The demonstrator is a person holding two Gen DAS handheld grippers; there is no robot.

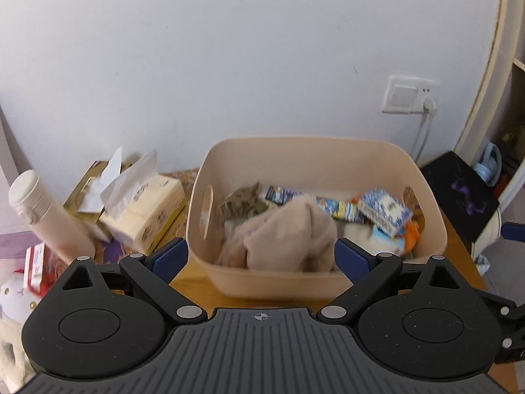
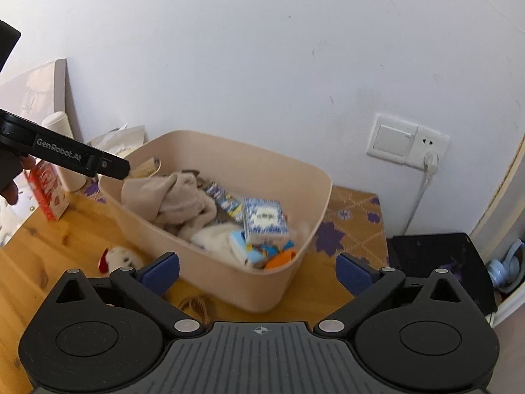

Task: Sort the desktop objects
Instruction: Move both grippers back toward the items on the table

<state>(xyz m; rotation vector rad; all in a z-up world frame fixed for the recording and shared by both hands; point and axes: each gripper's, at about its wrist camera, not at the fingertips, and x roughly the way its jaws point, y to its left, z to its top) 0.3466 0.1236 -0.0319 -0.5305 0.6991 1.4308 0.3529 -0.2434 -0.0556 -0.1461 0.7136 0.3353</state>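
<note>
Both grippers, left and right, spread wide with nothing between the blue pads. Beyond them, on the wooden desk, a beige bin near the back edge, holding a crumpled beige cloth, a blue-and-white box and small packets. Outside it, toward the desk's left end, a tissue pack and white bottle.

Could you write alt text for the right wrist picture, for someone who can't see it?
A beige plastic bin on a wooden table holds a crumpled tan cloth and a blue-and-white packet. The open right gripper points toward it, empty.
</note>
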